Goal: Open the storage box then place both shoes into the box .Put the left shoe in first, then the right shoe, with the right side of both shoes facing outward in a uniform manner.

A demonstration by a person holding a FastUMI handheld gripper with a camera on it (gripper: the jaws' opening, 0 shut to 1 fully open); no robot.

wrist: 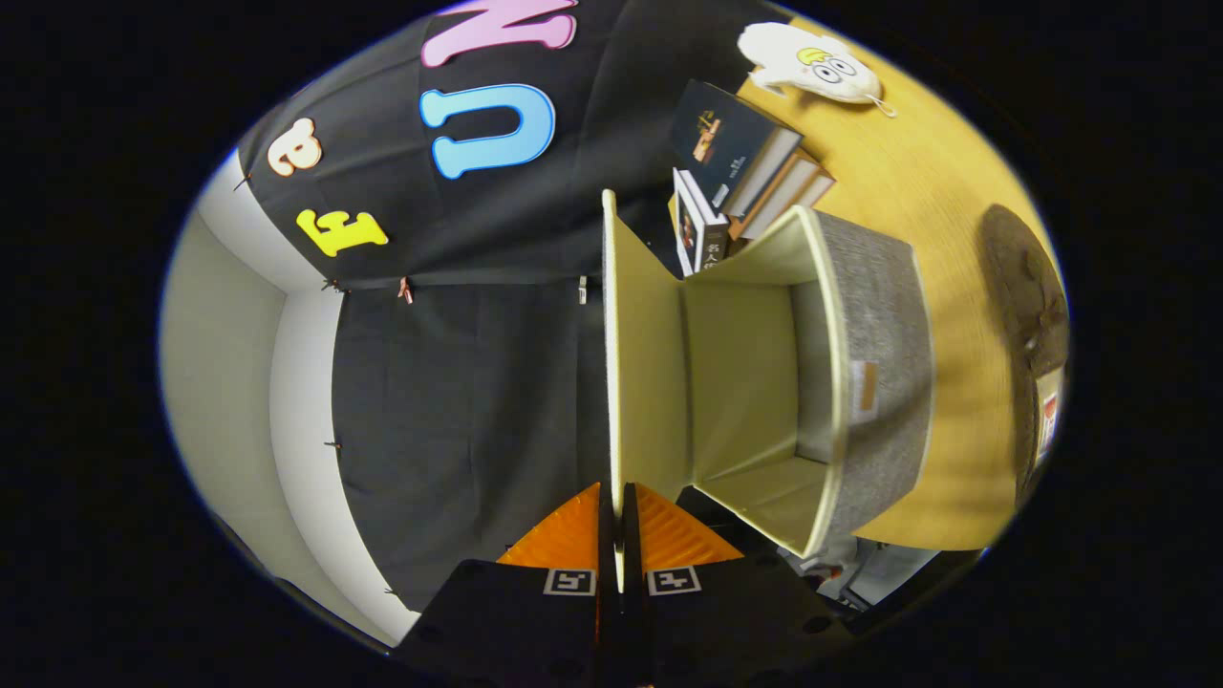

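Two orange fingers [661, 527] are pressed nearly together on the thin edge of the lid [642, 363] of the storage box [884, 363], so the gripper [616, 526] has the lid pinched. The view is rolled on its side: the lid stands swung away from the box's grey felt body, and the pale inside looks empty. The box sits on a yellow wooden surface [941, 191], with a stack of books [740, 172] just beyond it and a white plush toy [812, 62] farther off. A dark object [1027, 287] lies on the surface to the right of the box; whether it is a shoe cannot be told. The opening step seems almost done. To finish it well, the lid should be carried fully back along its hinge arc without tugging the box across the surface, then released gently so it does not fall shut.
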